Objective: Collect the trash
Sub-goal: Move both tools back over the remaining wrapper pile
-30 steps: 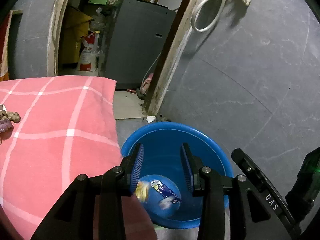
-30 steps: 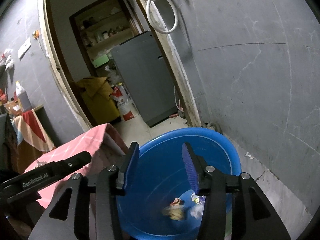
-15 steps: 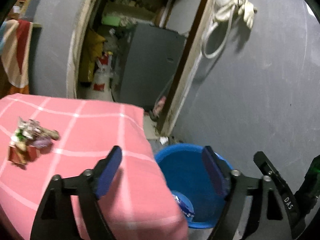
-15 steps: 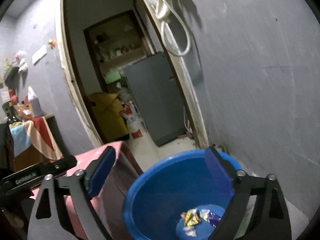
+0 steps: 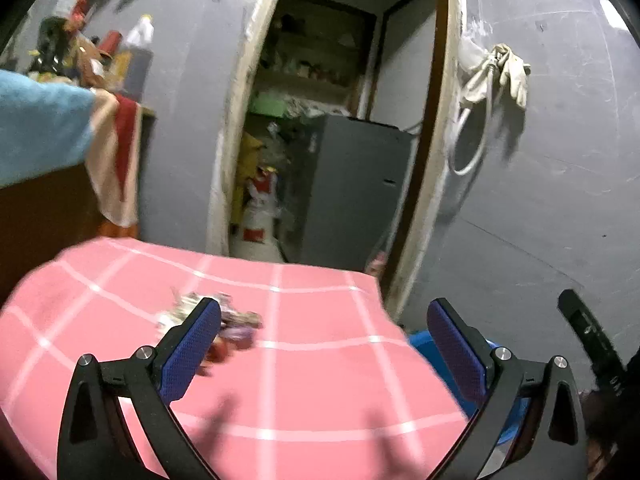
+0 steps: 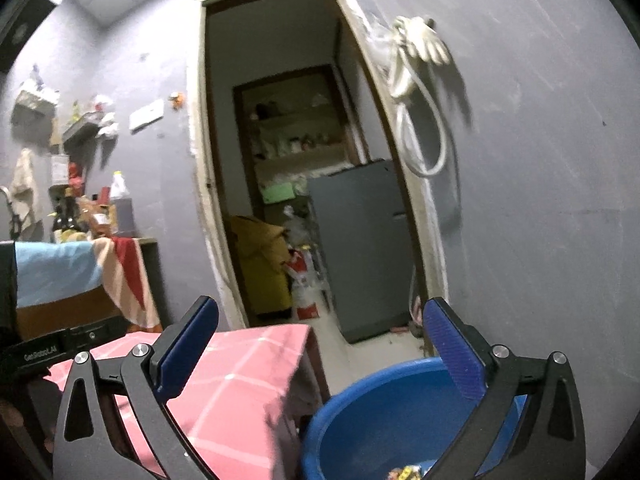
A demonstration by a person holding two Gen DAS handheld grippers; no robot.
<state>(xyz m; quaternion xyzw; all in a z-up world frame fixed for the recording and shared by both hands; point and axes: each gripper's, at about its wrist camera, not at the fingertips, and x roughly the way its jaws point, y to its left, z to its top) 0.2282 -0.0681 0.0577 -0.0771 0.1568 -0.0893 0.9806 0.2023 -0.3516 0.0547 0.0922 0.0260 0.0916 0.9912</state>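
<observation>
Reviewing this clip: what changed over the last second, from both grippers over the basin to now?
Both grippers swung up and away from the blue basin as their jaws went from narrow to wide; they are opening, with nothing between them. The left gripper now faces the trash pile on the pink checked cloth; the right gripper faces the doorway. Wrappers remain in the basin.

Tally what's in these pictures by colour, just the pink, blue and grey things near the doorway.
Pink: 1, the pink checked tablecloth.
Blue: 1, the round blue plastic tub.
Grey: 1, the tall grey metal cabinet inside the doorway.
Total: 3.
</observation>
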